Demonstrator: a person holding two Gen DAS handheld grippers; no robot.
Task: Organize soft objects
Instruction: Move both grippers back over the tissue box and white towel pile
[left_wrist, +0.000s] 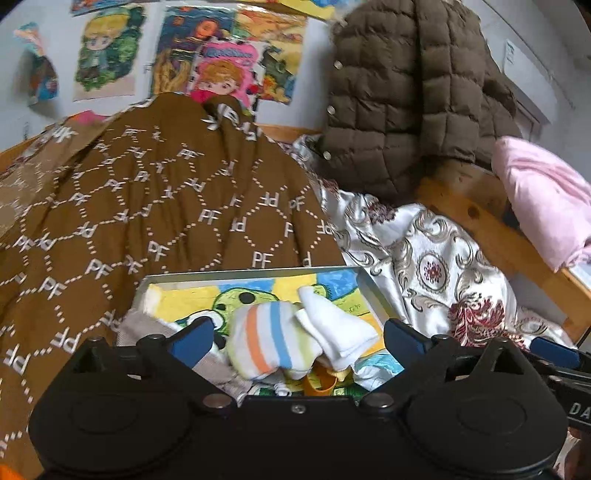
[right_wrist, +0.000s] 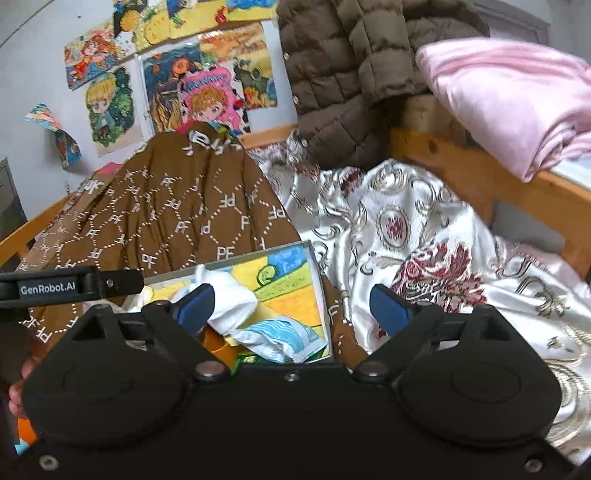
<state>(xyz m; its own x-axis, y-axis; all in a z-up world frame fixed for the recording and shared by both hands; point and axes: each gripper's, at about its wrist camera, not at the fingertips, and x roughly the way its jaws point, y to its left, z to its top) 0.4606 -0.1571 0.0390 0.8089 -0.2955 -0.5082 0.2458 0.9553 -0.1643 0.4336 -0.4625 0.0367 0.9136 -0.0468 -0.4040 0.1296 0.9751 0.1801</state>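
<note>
A shallow grey-rimmed box (left_wrist: 373, 291) with a bright cartoon drawing on its floor sits on a bed, partly on a brown blanket printed with white letters (left_wrist: 155, 192) and close to a silvery floral bedsheet (left_wrist: 424, 258) on its right. Inside the box lie a rolled sock with orange, blue and yellow stripes (left_wrist: 266, 339) and, touching it on the right, a plain white sock (left_wrist: 332, 325); a beige ribbed cloth (left_wrist: 147, 325) spills over the box's near left edge, and a pale blue patterned cloth (right_wrist: 280, 332) lies near the right corner. The left gripper (left_wrist: 299, 339) hangs over the near part of the box with its blue-padded fingers spread wide and nothing between them; the striped sock sits almost centred in that gap, just ahead of the tips, its long axis running near-left to far-right across the opening. The right gripper (right_wrist: 291, 306) is likewise wide open and empty, its left pad just beside the white sock while its right pad hangs outside the box over the bedsheet. By my reading the left gripper is the better placed for the striped sock: it needs only to drop and close. A brown quilted jacket (left_wrist: 406, 92) and a folded pink cloth (left_wrist: 546, 199) rest on the wooden bed frame (left_wrist: 476, 210) at the far right.
</note>
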